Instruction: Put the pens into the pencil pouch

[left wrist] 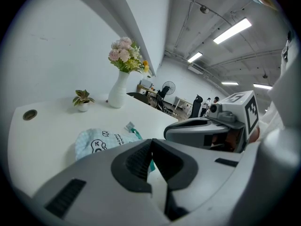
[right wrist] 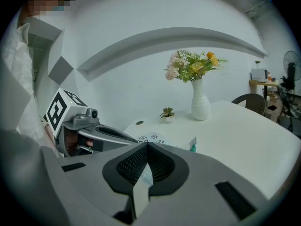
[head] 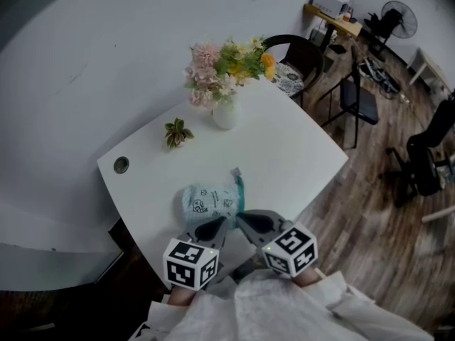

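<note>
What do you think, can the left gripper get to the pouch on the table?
Probably yes. The left gripper is right at the near edge of the pouch, with nothing between them. Its jaws look shut, so they would have to open first.

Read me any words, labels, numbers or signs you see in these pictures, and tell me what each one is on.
No text here can be quoted as it reads.
Pencil pouch: a cartoon drawing and a few small printed characters, too blurred to read in any view.
Marker cubes: black and white square patterns only, no words or numbers.
White box on the far shelf: too small to show any print.
</note>
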`<state>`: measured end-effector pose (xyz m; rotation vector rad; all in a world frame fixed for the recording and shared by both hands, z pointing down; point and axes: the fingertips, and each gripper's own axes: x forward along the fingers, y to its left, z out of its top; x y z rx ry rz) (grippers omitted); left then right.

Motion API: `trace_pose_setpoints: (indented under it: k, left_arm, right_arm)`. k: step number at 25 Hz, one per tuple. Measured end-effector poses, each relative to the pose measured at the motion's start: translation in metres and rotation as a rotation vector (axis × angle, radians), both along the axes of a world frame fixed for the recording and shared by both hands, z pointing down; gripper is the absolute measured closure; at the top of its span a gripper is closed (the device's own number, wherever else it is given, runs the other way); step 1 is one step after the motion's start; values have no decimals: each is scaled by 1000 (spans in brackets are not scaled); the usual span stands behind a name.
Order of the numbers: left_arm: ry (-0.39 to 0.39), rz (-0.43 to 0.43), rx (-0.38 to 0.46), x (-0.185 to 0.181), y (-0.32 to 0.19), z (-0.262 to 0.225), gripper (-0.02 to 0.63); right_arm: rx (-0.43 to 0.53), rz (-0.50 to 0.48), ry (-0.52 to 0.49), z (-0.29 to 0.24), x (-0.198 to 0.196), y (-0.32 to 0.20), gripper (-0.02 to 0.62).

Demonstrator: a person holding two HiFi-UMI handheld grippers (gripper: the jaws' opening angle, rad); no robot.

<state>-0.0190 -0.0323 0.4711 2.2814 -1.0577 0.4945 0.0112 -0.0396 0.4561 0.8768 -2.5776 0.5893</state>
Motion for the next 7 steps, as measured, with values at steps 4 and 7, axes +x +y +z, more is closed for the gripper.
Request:
trace_pose_setpoints:
  k: [4, 7]
  left_arm:
    - [-4, 3, 2, -1, 2, 0, 598]
    - [-7, -3, 3, -3, 3, 0, 598]
  right_arm:
    - [9, -2, 1, -2, -2, 2, 589]
    - [6, -1, 14, -2, -2, 4, 589]
